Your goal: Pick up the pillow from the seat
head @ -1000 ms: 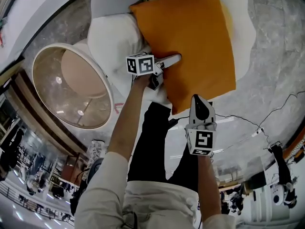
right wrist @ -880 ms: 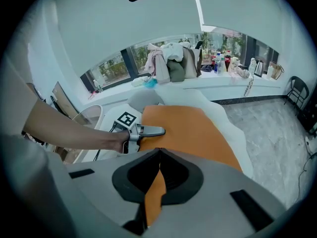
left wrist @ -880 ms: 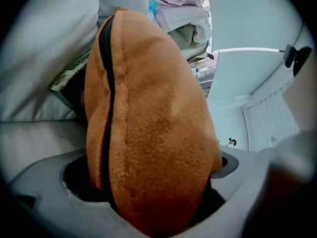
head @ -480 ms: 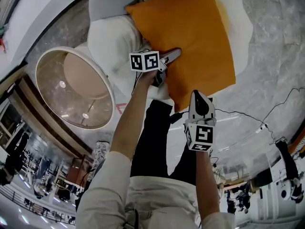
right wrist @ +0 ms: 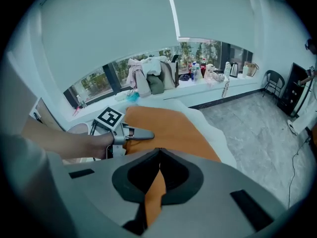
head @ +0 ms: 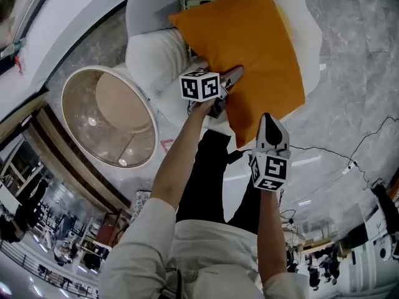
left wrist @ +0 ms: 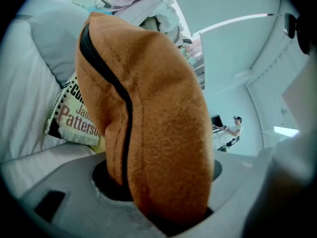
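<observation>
Grey marbled floor (head: 355, 73) fills the right side of the head view. On it stands a white upholstered seat (head: 153, 58) with plump cushions, and just beside the seat, on the person's left, a round glass-topped side table (head: 112, 123) with a pale rim.

An orange pillow (head: 255, 48) lies over the seat cushion and covers most of it. Its far corner reaches toward the back of the seat and its near corner points toward the person's black trousers (head: 199, 179). A dark zip runs along the edge facing the left gripper. Whether the pillow's underside is clear of the cushion cannot be made out.

A paperback book (head: 196, 2) with a pale cover and red lettering lies on the seat at the pillow's far edge, partly tucked under it.

The left gripper (head: 234, 75) sits at the pillow's left edge. Its jaws have just been closing, and a thick fold of the orange fabric beside the zip is squeezed between them.

The right gripper (head: 270, 122) is at the near corner. Its jaws are drawn together on a thin flap of the pillow, which hangs down through the gap.
</observation>
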`<state>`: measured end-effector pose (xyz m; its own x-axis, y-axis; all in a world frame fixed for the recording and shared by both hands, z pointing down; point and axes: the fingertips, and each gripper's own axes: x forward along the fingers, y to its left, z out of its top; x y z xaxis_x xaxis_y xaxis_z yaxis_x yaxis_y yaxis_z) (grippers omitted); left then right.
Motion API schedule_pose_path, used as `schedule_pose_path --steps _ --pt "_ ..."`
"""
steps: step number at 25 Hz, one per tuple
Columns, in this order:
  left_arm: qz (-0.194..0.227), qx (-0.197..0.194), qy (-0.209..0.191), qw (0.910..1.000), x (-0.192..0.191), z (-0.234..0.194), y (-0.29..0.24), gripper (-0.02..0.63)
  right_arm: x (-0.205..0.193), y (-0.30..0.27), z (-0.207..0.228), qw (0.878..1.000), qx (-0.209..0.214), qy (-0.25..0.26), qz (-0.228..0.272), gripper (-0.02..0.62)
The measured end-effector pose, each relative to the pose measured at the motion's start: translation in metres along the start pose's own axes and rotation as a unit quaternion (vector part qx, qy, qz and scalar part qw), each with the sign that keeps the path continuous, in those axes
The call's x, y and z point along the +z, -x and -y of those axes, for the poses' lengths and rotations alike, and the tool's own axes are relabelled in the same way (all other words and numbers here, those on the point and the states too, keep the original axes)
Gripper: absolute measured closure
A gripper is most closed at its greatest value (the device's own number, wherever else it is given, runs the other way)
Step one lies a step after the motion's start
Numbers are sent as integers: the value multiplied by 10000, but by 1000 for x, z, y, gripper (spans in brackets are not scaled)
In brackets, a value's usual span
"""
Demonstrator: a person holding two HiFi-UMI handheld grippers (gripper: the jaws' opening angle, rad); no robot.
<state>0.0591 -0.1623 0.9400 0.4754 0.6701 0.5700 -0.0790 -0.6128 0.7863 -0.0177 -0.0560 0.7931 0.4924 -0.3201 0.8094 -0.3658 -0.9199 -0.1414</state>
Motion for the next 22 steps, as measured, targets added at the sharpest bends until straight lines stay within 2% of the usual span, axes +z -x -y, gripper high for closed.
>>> schedule_pose_path --steps 9,15,22 --pt "324 -245 -943 9947 13 83 48 330 23 47 6 9994 -122 -155 270 588" --pt "405 -366 -1045 9930 20 122 98 330 54 88 15 9977 -216 -314 566 589" --pt "703 -216 -1149 9906 29 155 151 330 92 117 -9 9964 117 -357 762 588"
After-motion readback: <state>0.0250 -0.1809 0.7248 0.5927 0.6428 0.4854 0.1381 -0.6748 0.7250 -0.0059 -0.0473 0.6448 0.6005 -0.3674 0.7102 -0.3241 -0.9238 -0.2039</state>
